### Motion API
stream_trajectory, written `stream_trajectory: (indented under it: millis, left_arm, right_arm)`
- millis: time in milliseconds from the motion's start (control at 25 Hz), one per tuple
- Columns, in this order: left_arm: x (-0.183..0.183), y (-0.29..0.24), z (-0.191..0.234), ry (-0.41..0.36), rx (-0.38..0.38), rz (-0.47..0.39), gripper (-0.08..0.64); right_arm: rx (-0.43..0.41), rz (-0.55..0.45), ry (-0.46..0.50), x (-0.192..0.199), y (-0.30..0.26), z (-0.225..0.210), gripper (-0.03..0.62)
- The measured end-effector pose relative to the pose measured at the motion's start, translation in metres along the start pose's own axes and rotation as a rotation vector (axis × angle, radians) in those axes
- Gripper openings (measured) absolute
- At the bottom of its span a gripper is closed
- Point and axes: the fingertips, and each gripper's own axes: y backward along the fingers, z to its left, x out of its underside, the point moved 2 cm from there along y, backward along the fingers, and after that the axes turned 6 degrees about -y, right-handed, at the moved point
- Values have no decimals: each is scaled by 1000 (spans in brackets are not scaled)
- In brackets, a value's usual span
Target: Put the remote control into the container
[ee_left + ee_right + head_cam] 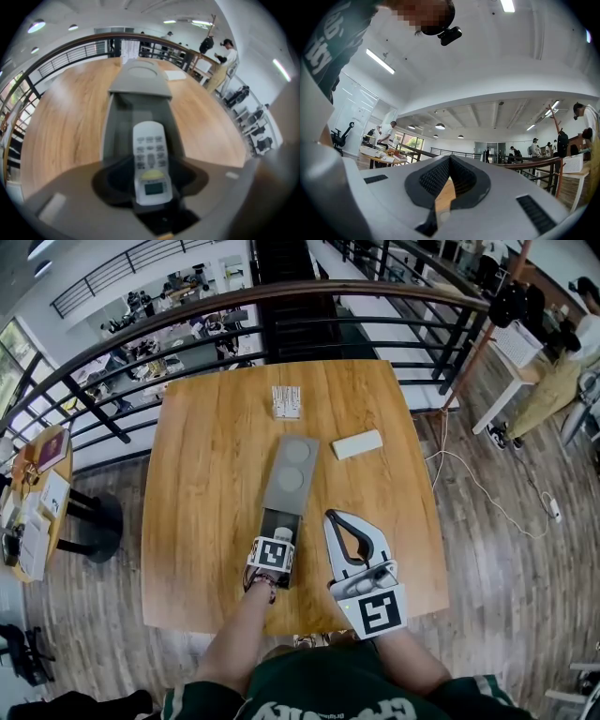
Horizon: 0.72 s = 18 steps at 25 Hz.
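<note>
L gripper (277, 547): clamped on remote (150, 159), near end, over container (115, 126) slot. R gripper (336, 521): shut, empty. Risk: tilted release, jam on rim.

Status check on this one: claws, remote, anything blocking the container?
Left claw shut on remote control, at container's open end. Right claw shut, empty, off to the side. Lid covers far half only; nothing blocking.

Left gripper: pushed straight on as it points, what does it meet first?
Likely the grey lid on the long grey container, struck by the white remote control that the left gripper holds; the open compartment before it looks free.
</note>
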Motion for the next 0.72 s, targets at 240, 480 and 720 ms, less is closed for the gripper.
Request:
stream_trajectory:
  millis: [240,480,720]
  left_arm:
    - [2,-2,-3,21,25,38,222]
    - [0,0,-1,21,9,14,222]
    - [0,2,0,24,13,9,221]
  right_arm:
    - [-1,-1,5,-1,-2,1,17]
    - [-7,9,12,0,0,2,17]
    - [-2,13,12,0,3,4,17]
